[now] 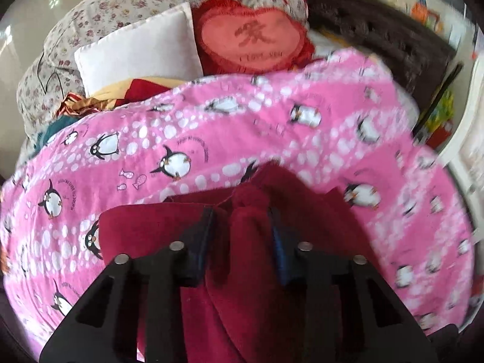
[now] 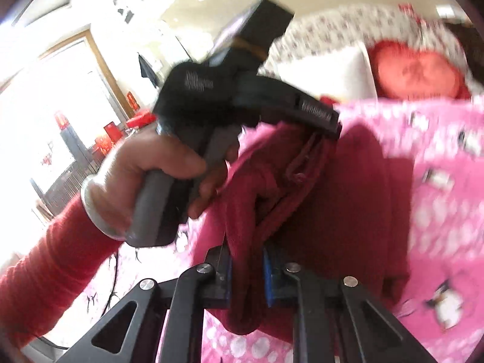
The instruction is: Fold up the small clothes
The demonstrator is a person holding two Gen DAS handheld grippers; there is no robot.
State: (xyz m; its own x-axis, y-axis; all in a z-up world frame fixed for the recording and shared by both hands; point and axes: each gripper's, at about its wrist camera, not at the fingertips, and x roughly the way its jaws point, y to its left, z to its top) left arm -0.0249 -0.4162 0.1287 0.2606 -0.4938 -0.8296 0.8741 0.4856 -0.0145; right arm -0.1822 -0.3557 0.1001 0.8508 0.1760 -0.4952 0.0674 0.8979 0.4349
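Both claws are clamped on one dark red fleece garment above a bed spread with a pink penguin-print blanket. Left gripper has its jaws narrowed onto a bunched ridge of the fleece, the cloth running from 12 o'clock down to 6 between the blue pads. Right gripper likewise has its jaws nearly together on a hanging fold at 6 o'clock of its view, the fabric rising from there toward 12. In the right wrist view the person's left hand grips the other tool's handle at about 9 o'clock, that tool's jaws biting the garment's upper edge near the middle of the frame. The garment's long axis appears to run between the two claws, left claw at the higher end, right claw at the lower. A heart-shaped red cushion and a white pillow lie beyond, at 12 and 11 o'clock. Bringing the two held ends together looks like the coming fold.
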